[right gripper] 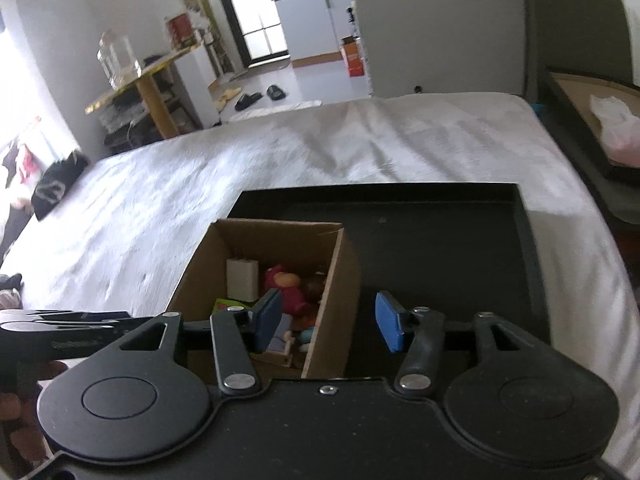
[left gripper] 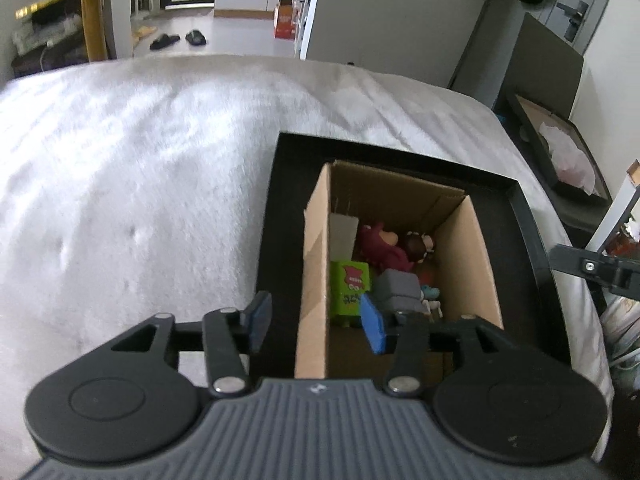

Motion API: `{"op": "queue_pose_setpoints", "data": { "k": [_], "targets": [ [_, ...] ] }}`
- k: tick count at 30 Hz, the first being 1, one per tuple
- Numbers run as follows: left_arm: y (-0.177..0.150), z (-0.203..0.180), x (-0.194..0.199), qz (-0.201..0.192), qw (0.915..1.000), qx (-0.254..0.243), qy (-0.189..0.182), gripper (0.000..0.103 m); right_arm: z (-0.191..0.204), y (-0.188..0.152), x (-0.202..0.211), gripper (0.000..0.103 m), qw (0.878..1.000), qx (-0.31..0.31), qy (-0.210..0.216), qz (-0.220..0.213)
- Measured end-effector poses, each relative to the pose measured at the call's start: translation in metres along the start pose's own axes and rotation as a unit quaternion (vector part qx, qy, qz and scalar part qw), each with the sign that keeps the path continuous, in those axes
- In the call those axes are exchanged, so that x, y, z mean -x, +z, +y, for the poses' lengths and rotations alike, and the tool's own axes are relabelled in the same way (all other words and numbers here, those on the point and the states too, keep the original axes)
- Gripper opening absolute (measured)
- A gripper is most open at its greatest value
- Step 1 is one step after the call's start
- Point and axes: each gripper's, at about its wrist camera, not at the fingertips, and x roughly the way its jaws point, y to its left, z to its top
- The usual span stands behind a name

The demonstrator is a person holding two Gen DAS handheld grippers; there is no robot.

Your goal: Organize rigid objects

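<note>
An open cardboard box (left gripper: 316,264) stands on a black tray (left gripper: 520,216) on the white bed. Inside lie a green carton (left gripper: 350,292), a dark red plush toy (left gripper: 380,246), a grey block (left gripper: 398,290), a white block (left gripper: 342,234) and small figures. My left gripper (left gripper: 316,322) is open and empty, straddling the box's left wall. In the right wrist view the box (right gripper: 336,296) sits on the tray (right gripper: 460,240). My right gripper (right gripper: 330,322) is open and empty, straddling the box's right wall.
The white bed (left gripper: 140,184) spreads left and beyond the tray. A second black tray (left gripper: 560,160) with a pink bag lies right of the bed. A dark cap (right gripper: 54,188) rests at the bed's far left. Slippers (right gripper: 260,96) lie on the floor beyond.
</note>
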Motion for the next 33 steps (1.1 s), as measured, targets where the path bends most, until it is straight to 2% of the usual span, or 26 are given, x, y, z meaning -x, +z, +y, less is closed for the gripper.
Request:
{"op": "queue_pose_setpoints", "data": {
  "k": [3, 5, 7, 10, 12, 14, 19, 25, 29, 33],
  "targets": [
    [0.002, -0.002, 0.013, -0.005, 0.9998, -0.009, 0.016, 0.051, -0.008, -0.001, 0.008, 0.053, 1.000, -0.008, 0.000, -0.005],
    [0.004, -0.002, 0.022, -0.009, 0.9998, -0.007, 0.016, 0.053, -0.014, -0.002, 0.016, 0.058, 1.000, -0.013, 0.002, -0.011],
    [0.006, -0.005, 0.031, -0.013, 0.9997, -0.010, 0.017, 0.059, -0.019, -0.003, 0.023, 0.063, 1.000, -0.019, 0.004, -0.016],
    [0.007, -0.009, 0.044, -0.017, 0.9997, -0.015, 0.012, 0.069, -0.026, -0.004, 0.033, 0.064, 0.999, -0.028, 0.008, -0.021],
    [0.009, -0.011, 0.052, -0.021, 0.9996, -0.014, 0.009, 0.072, -0.031, -0.005, 0.039, 0.064, 0.999, -0.042, 0.018, -0.022],
    [0.009, -0.014, 0.060, -0.025, 0.9995, -0.016, 0.010, 0.074, -0.034, -0.006, 0.045, 0.070, 0.998, -0.052, 0.021, -0.027],
    [0.010, -0.020, 0.075, -0.025, 0.9995, -0.020, -0.006, 0.083, -0.036, -0.008, 0.060, 0.076, 0.998, -0.052, 0.024, -0.034],
    [0.003, -0.024, 0.096, -0.038, 0.9988, -0.029, -0.001, 0.089, -0.041, -0.009, 0.081, 0.087, 0.996, -0.065, 0.038, -0.044],
    [-0.003, -0.020, 0.108, -0.045, 0.9988, -0.021, -0.003, 0.091, -0.040, -0.011, 0.095, 0.103, 0.996, -0.066, 0.041, -0.049],
    [-0.010, -0.018, 0.120, -0.049, 0.9985, -0.022, -0.010, 0.092, -0.035, -0.015, 0.105, 0.103, 0.996, -0.060, 0.048, -0.046]
  ]
}}
